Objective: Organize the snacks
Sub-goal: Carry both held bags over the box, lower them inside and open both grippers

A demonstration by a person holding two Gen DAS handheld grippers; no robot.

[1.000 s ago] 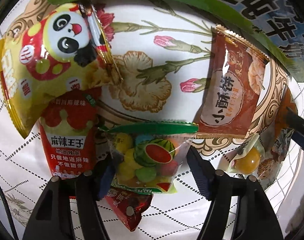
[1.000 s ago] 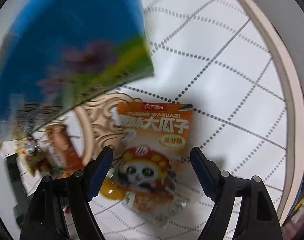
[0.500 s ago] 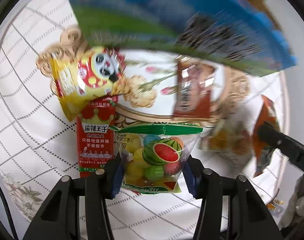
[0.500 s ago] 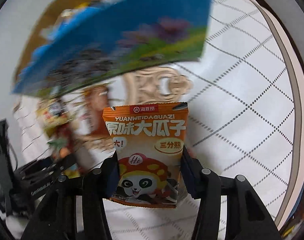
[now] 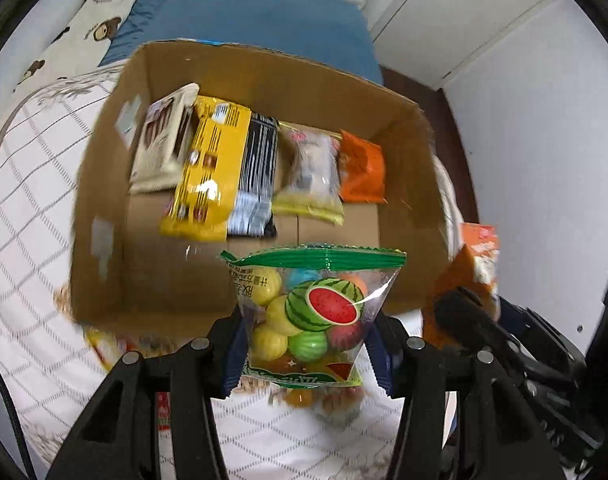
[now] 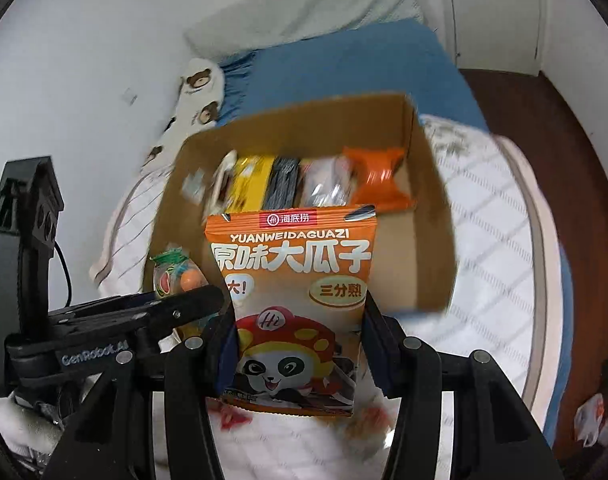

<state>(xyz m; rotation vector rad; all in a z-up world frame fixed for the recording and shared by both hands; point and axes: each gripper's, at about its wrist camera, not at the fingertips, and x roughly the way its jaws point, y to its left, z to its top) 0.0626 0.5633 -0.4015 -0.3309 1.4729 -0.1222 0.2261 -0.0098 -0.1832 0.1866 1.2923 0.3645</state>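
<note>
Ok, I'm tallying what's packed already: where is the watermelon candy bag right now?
Not packed yet: in the left wrist view the watermelon candy bag is clamped in the left hand-held gripper, in front of the cardboard box's near wall.

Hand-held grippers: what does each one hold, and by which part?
Left hand-held gripper clamps the fruit-candy bag by its lower side edges. Right hand-held gripper clamps the orange sunflower-seed packet by its lower sides.

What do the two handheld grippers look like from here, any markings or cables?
Both are matte black plastic with silver screw heads on the finger arms. The left gripper and right gripper carry dark blue ridged pads. In the right wrist view, the left gripper's side reads "GenRobot.AI" in pale letters, and a thin black cable trails behind it. No sleeves show.
</note>
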